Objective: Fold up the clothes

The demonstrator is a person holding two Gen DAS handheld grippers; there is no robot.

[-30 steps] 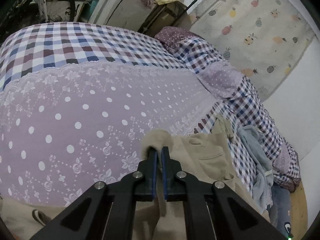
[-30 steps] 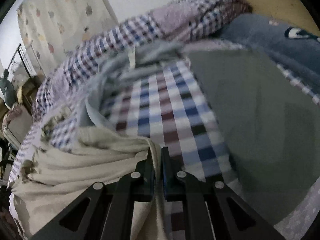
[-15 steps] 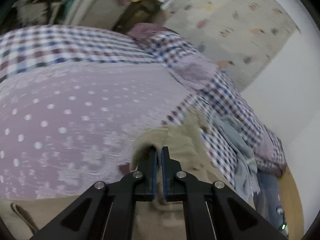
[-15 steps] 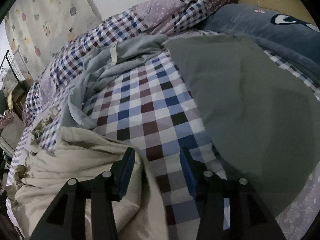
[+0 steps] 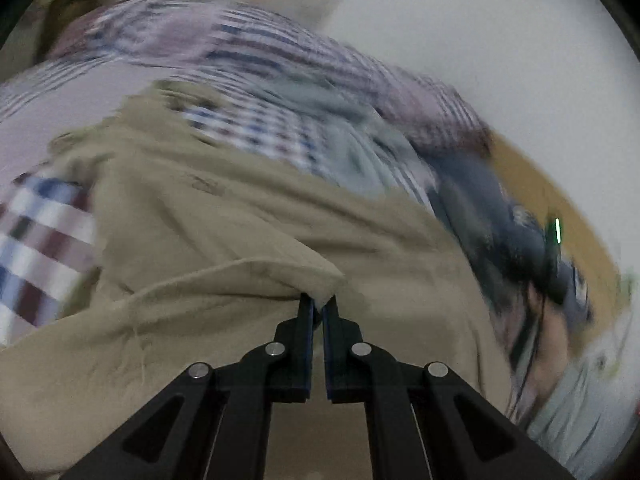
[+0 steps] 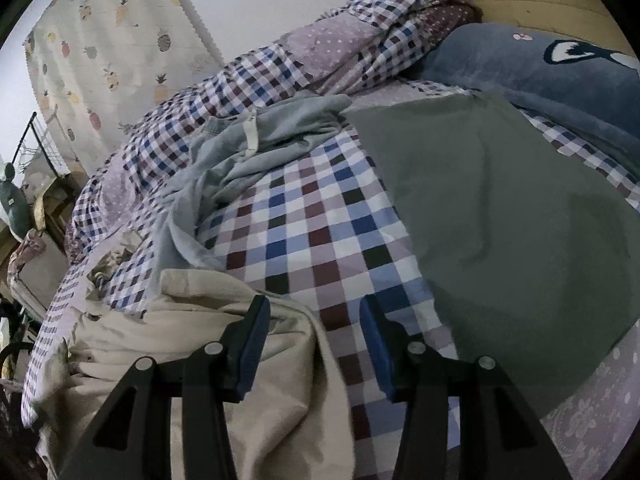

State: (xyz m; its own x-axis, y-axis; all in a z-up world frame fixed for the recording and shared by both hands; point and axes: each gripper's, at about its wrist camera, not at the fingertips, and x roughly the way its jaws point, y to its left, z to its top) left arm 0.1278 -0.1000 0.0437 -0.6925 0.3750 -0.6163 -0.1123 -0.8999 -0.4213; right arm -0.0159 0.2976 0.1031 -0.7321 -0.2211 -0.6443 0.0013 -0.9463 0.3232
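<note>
A beige garment [image 5: 224,216] lies spread over the checked bedspread [image 5: 44,236] in the blurred left wrist view. My left gripper [image 5: 318,304] is shut on a folded corner of it, carried over the rest of the cloth. In the right wrist view the same beige garment [image 6: 208,360] is bunched at the lower left. My right gripper [image 6: 314,312] stands open above its edge, the left fingertip over the cloth, the right one over the checked bedspread [image 6: 320,224]. Nothing sits between its fingers.
A crumpled grey-blue garment [image 6: 256,152] lies further up the bed. A flat grey-green cloth [image 6: 500,208] covers the right side, beside a dark blue pillow [image 6: 532,64]. A rolled checked quilt [image 6: 320,52] runs along the wall. Furniture clutter [image 6: 20,216] stands at far left.
My right gripper opened and let go of the beige garment's edge. My left gripper, still shut on its corner, swung right across the bed, bringing the cloth over itself.
</note>
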